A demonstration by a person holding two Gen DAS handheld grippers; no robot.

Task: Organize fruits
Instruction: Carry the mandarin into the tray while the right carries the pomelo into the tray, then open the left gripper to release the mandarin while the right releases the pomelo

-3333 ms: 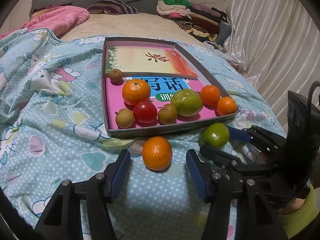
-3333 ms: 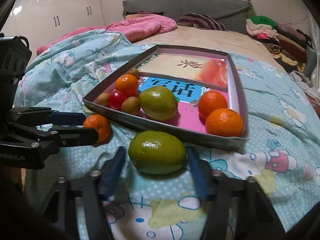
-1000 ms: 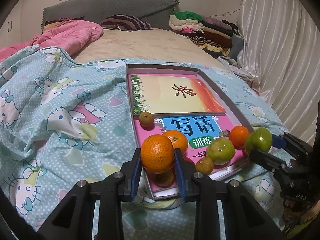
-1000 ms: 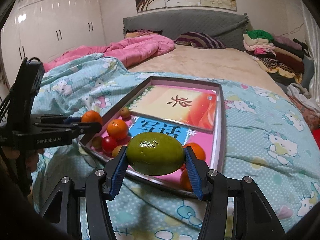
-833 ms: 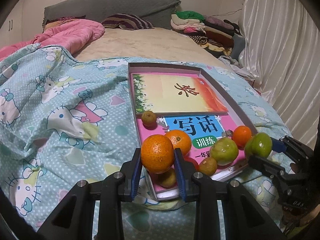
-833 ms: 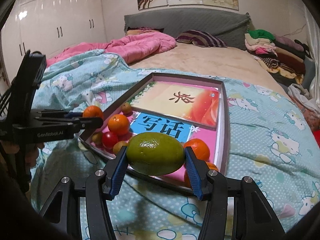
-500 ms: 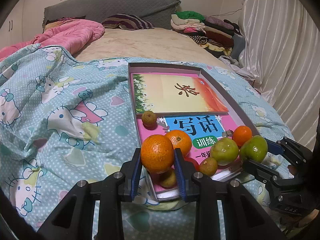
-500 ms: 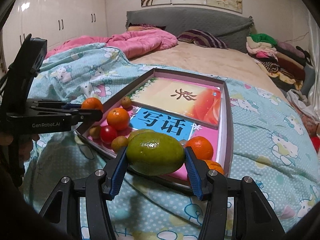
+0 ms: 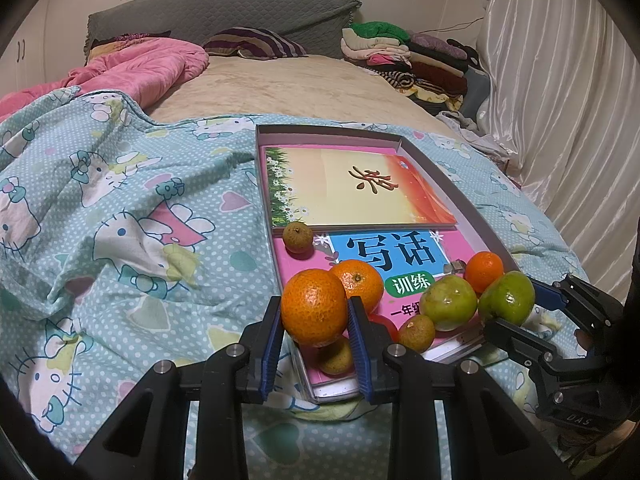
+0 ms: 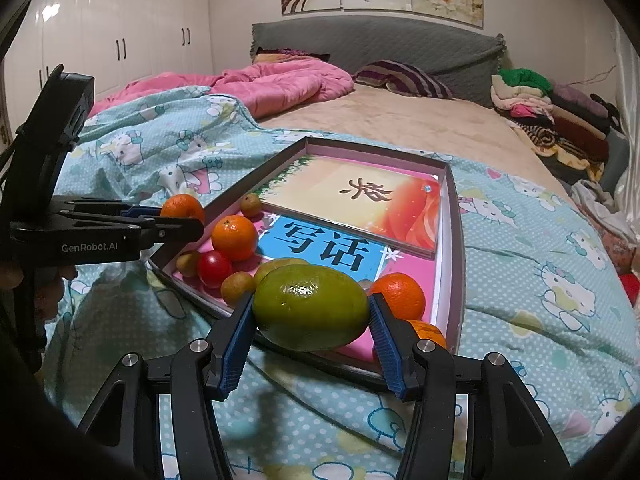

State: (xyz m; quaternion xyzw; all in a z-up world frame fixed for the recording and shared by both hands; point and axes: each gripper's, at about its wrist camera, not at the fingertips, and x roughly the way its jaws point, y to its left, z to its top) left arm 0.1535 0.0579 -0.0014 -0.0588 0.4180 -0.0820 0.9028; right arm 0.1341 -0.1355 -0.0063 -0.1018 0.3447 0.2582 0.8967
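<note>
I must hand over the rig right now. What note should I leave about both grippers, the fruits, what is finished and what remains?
Left gripper: shut on an orange, held above the tray's near left corner.
Right gripper: shut on a green fruit, above the tray's near edge.
Tray: holds two books, oranges, another green fruit, a red fruit and small brown fruits at the near end.
Done: no loose fruit visible on the blanket.
Left: set both held fruits in the tray, then open the jaws.

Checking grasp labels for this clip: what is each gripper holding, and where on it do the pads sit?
Left gripper clamps an orange by its two sides. Right gripper clamps a green fruit by its two narrow ends.
</note>
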